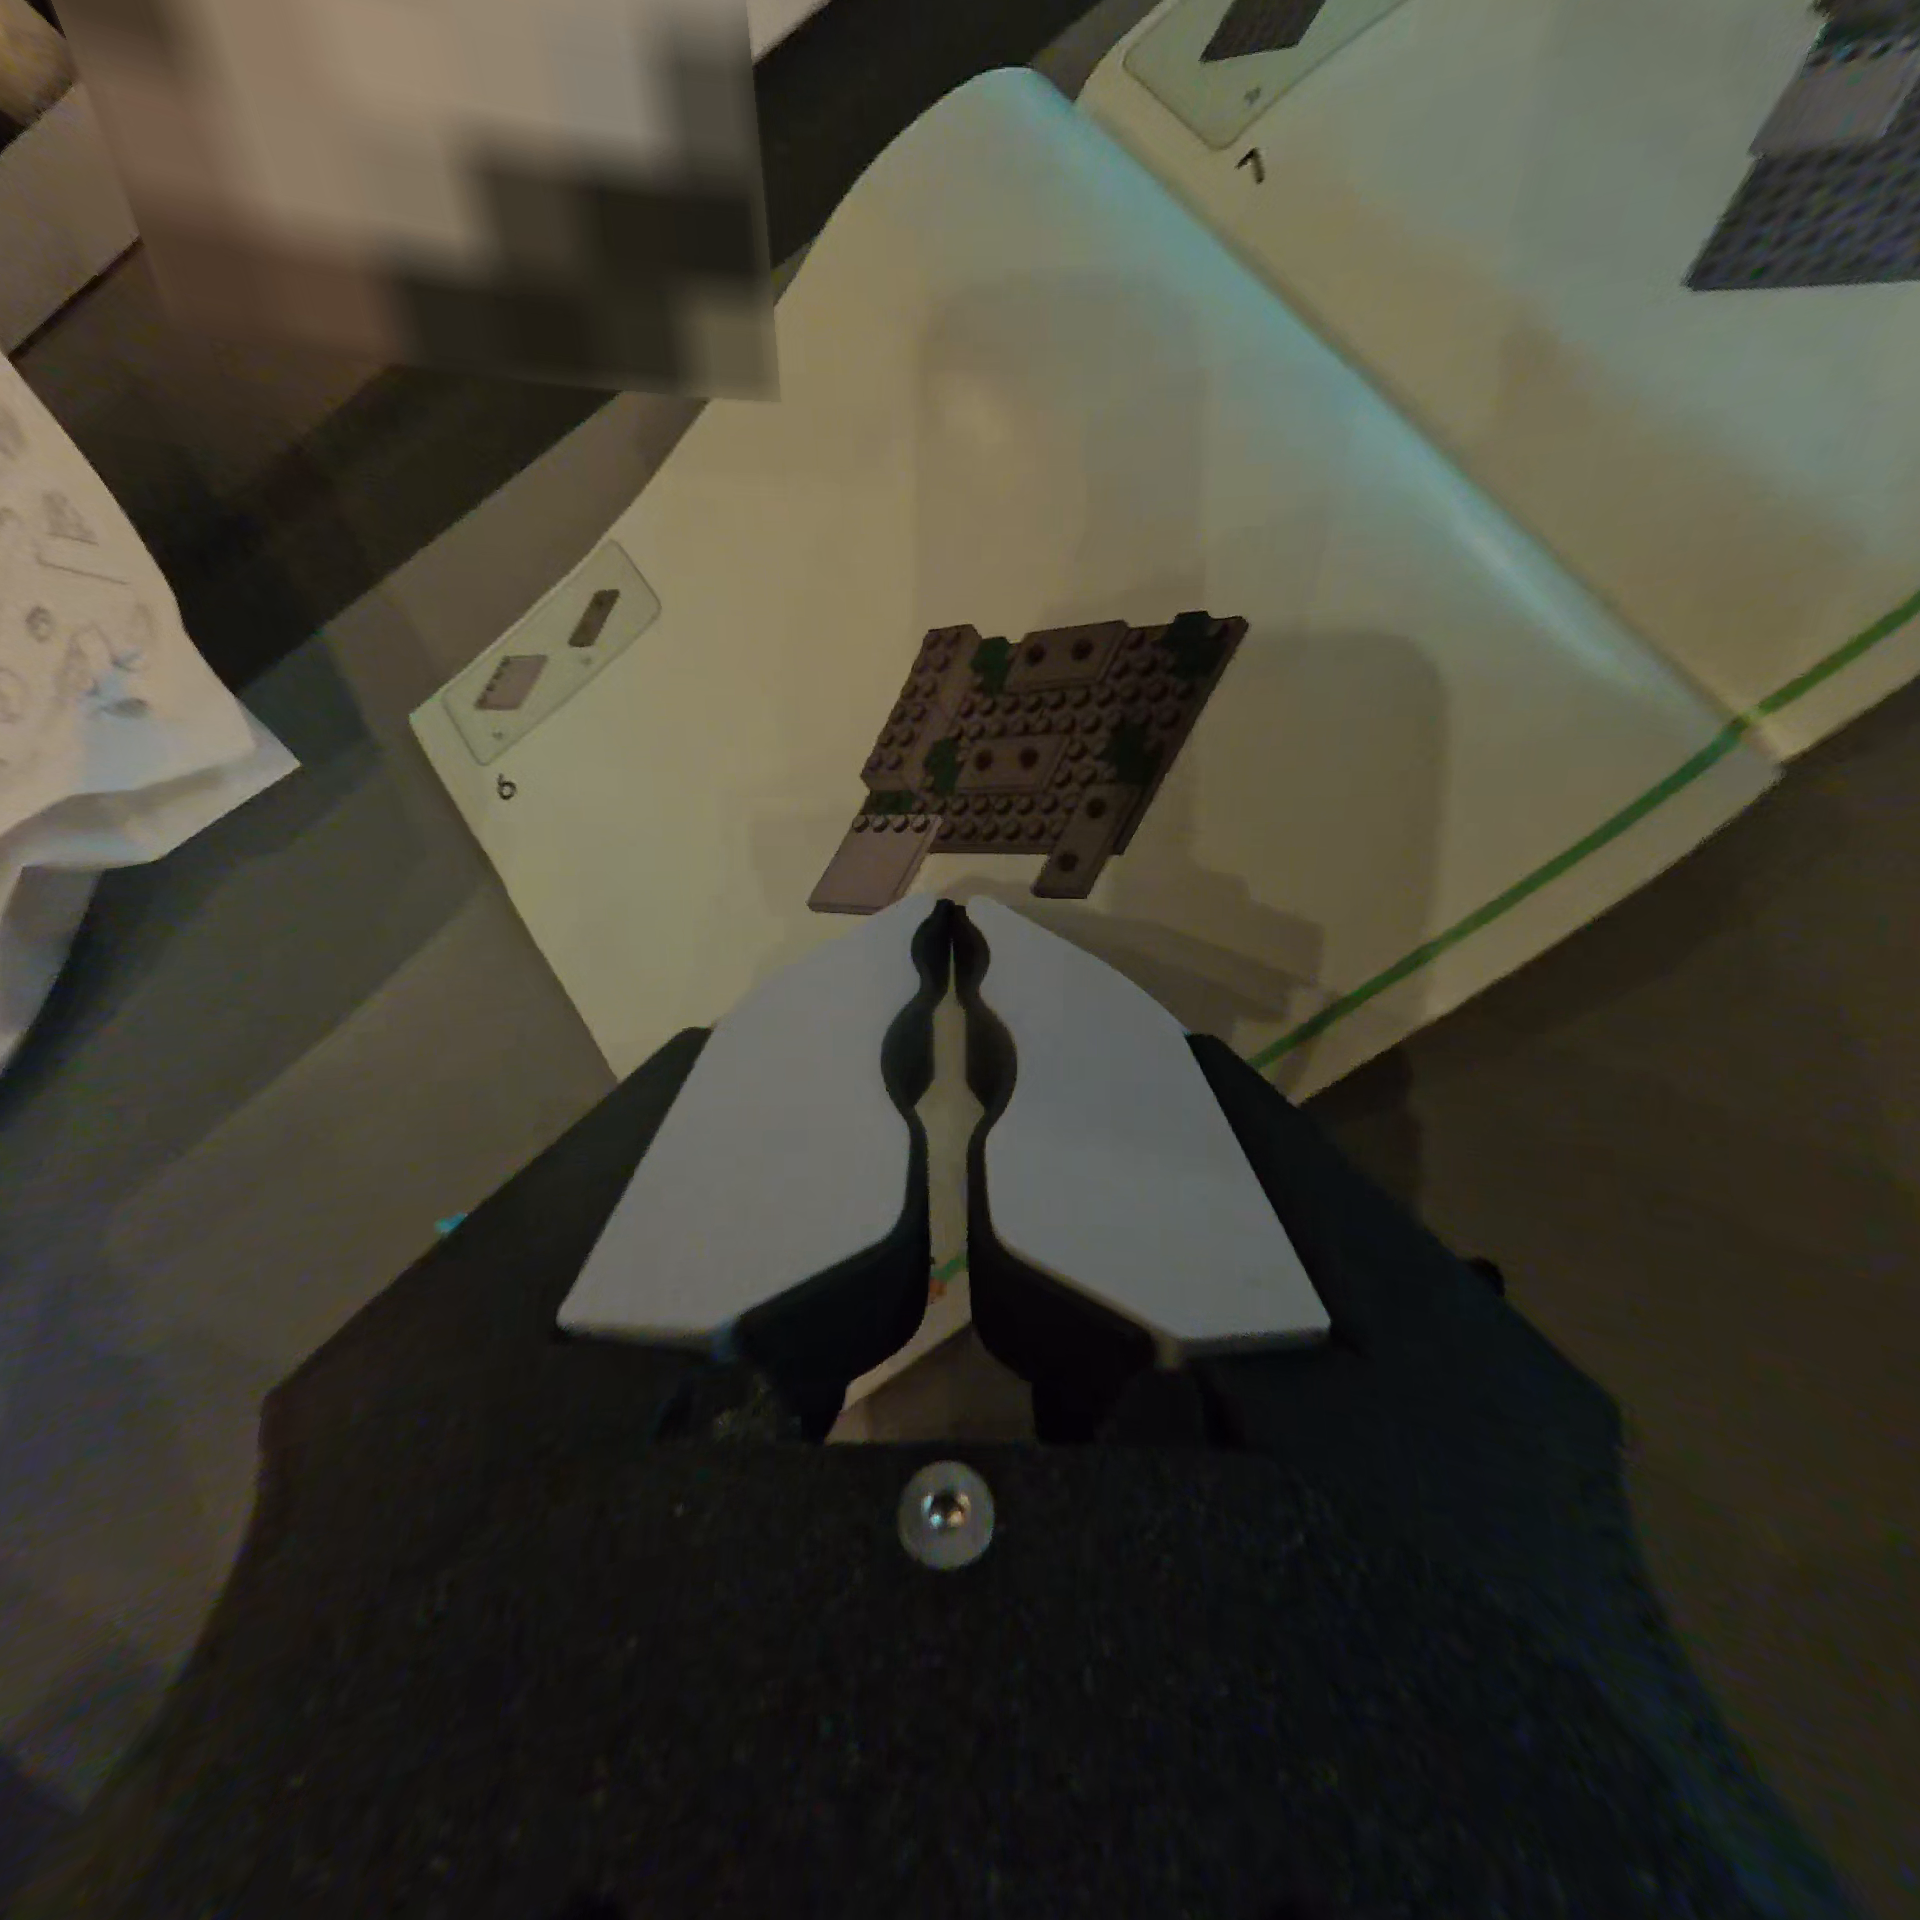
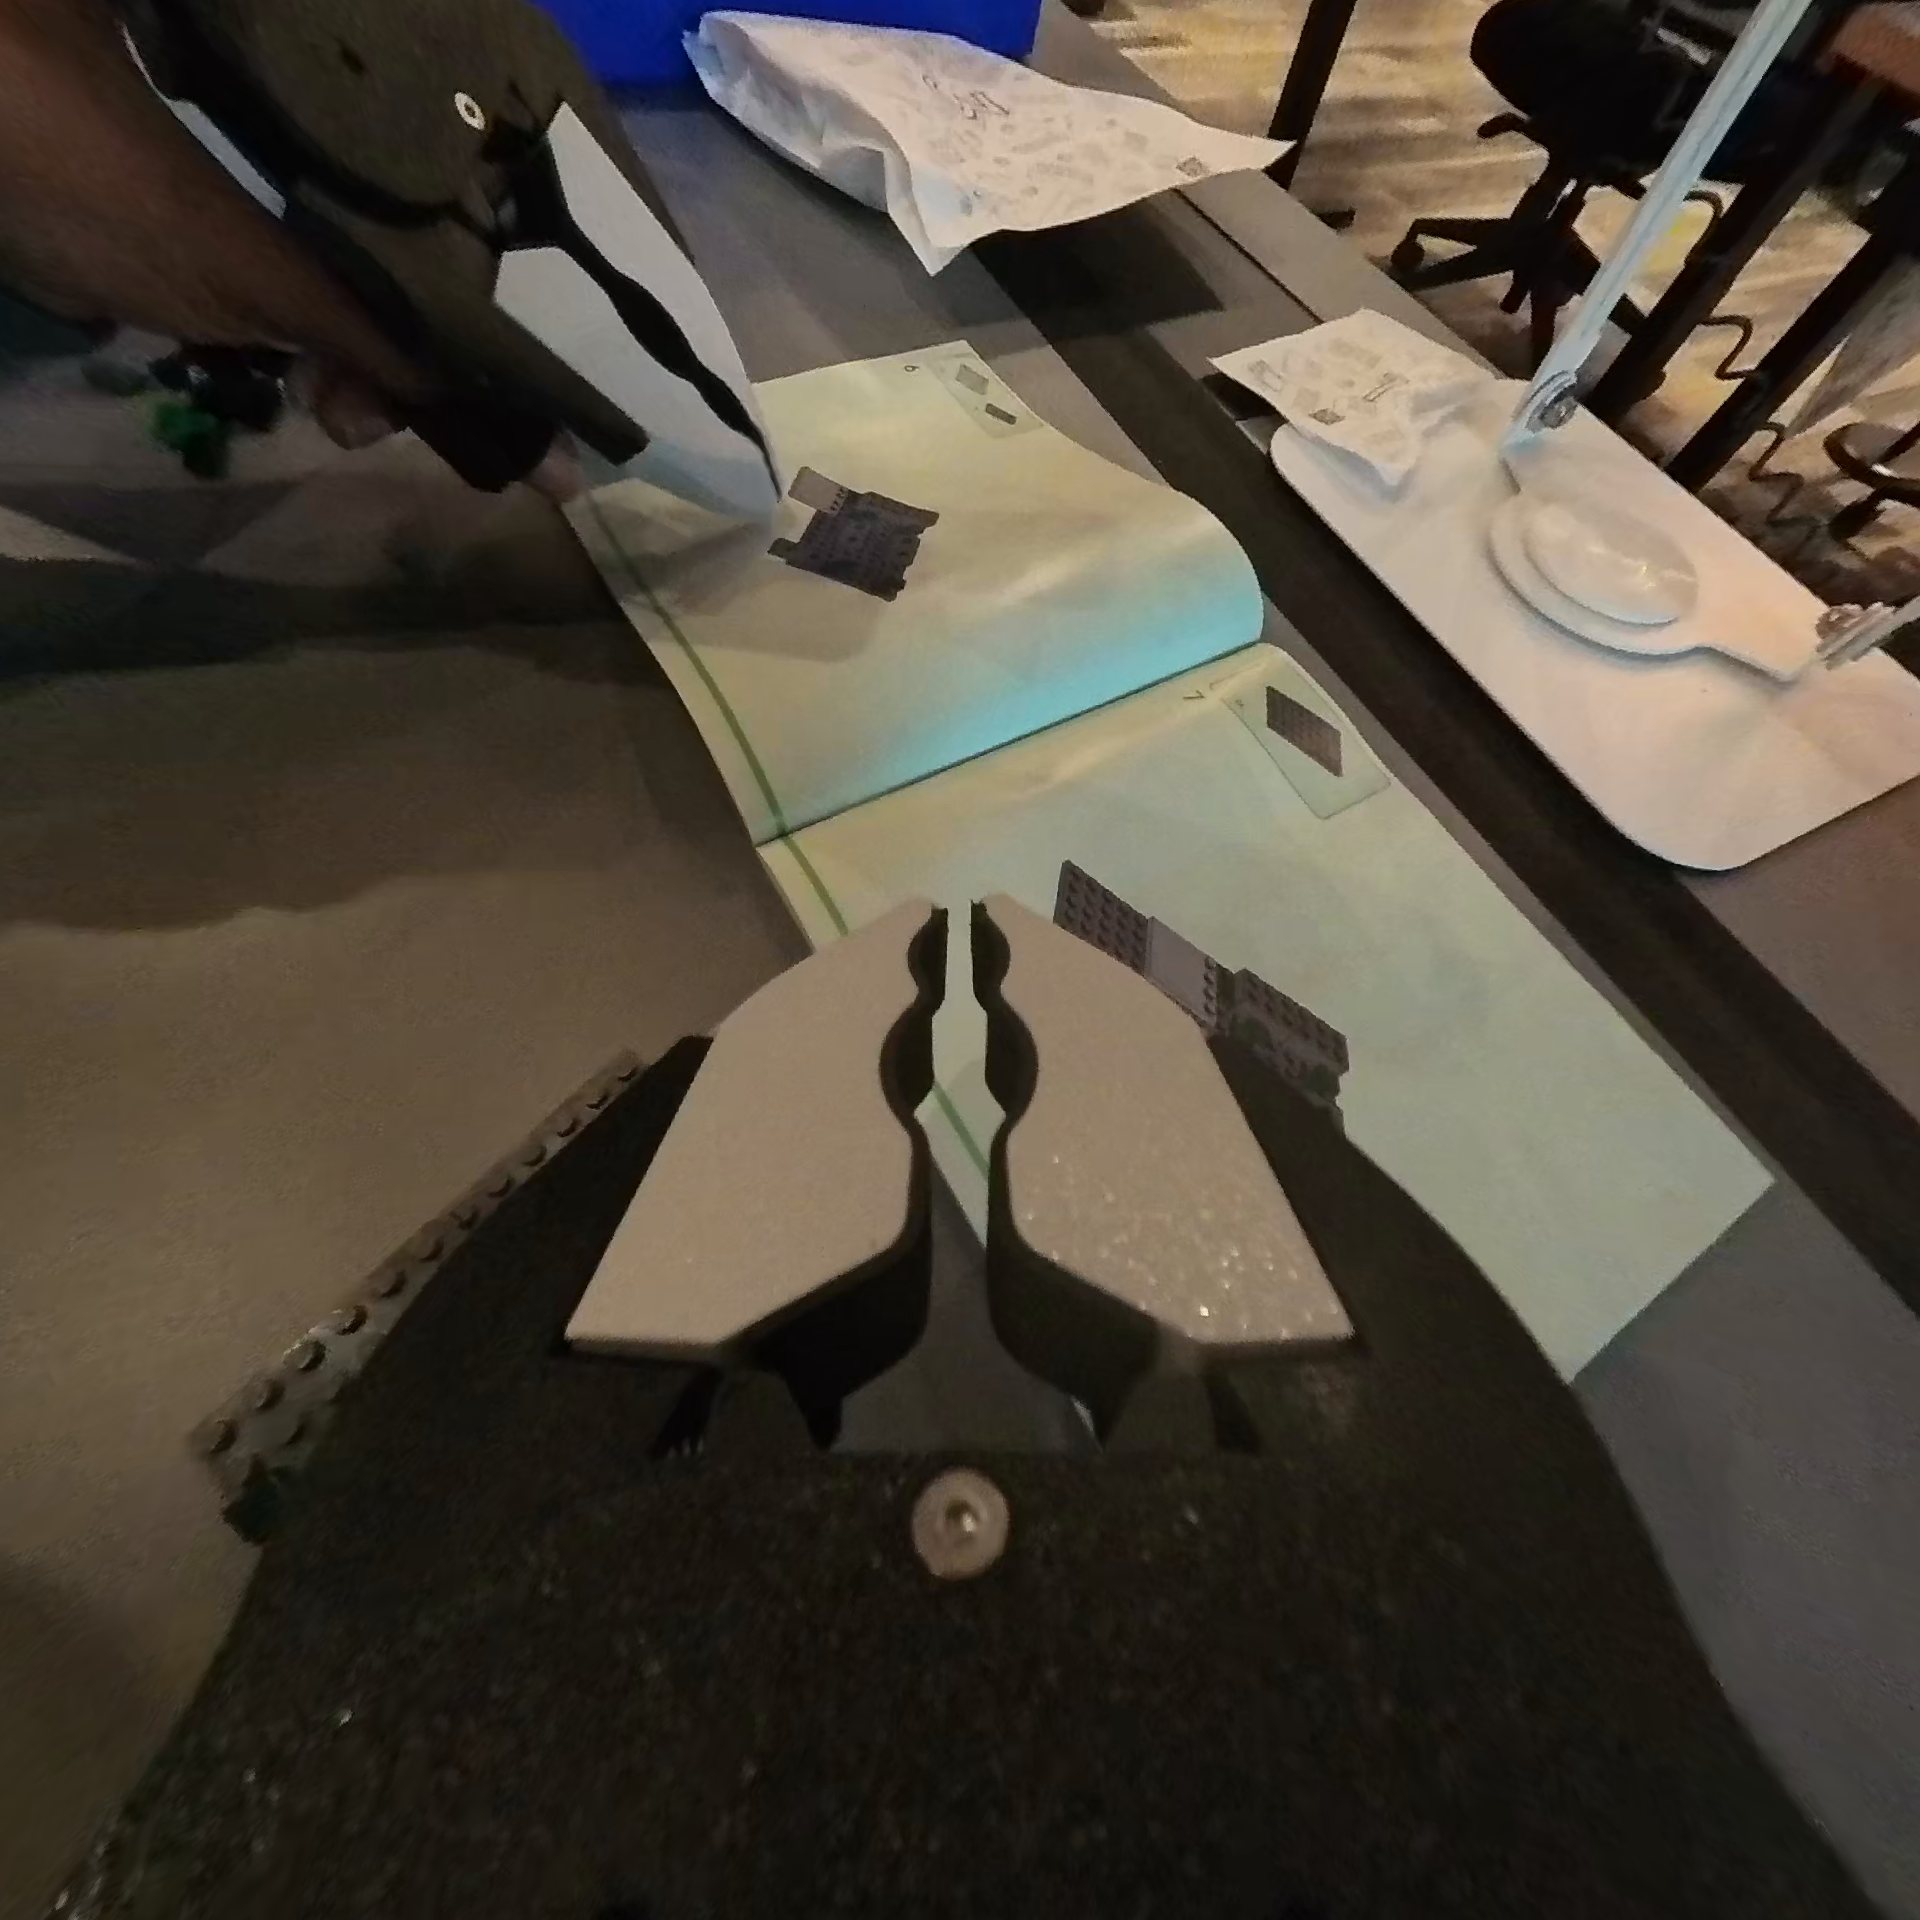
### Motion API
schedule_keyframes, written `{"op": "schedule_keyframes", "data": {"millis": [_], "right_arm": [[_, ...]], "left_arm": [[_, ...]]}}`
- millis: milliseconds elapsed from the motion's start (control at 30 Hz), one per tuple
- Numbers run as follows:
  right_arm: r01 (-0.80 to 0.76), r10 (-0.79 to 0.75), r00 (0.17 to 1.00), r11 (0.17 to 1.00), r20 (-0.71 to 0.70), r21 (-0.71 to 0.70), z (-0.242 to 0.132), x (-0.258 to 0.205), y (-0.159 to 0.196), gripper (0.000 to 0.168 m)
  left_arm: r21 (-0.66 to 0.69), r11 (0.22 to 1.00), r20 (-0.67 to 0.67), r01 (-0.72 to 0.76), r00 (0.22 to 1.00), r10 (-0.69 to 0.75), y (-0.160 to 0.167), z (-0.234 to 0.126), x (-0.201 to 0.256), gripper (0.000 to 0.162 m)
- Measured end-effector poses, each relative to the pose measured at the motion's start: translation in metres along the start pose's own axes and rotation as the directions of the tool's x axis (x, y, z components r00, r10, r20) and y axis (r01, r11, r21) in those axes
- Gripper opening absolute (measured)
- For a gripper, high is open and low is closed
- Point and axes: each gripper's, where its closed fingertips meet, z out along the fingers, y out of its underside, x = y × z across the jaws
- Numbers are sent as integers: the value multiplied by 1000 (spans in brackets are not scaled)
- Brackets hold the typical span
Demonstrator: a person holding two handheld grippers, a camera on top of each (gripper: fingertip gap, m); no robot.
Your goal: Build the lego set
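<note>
A: Lying open on the grey table (image 2: 312, 1039) is the instruction booklet (image 1: 1039, 520), its pages pale green with a green stripe near one edge. Where are the grippers?

B: The left gripper (image 1: 954, 906) hangs over the booklet's left page, its white fingers pressed together at the tips and pinching nothing, just short of the printed picture of a grey studded build (image 1: 1049, 748).

A: And the other one?

B: The right gripper (image 2: 960, 912) sits over the right page with a narrow slit between its tips; nothing is in it.

A: Any actual bricks?

B: A grey studded plate (image 2: 416, 1257) lies on the table, partly hidden under the right gripper's black body. Loose green and dark pieces (image 2: 197, 416) lie far off behind the person's arm (image 2: 156, 239).

A: Anything else?

B: A crumpled white paper bag (image 2: 966, 135) beyond the booklet, and a white lamp base (image 2: 1600, 561) on the neighbouring surface.
</note>
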Motion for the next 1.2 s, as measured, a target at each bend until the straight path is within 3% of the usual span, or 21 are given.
{"op": "schedule_keyframes", "data": {"millis": [267, 967, 1200], "right_arm": [[4, -4, 1000, 1000, 10, -17, 5, -3, 5, 4], [21, -20, 1000, 999, 14, -40, 11, -8, 11, 4], [9, -10, 1000, 1000, -16, -29, 5, 4, 9, 4]], "left_arm": [[-2, 999, 56, -33, 998, 33, 1, 5, -16, 0], [25, 1000, 16, -17, 1000, 16, 5, 9, -19, 0], [62, 992, -4, -107, 994, 108, -2, -4, -3, 0]]}}
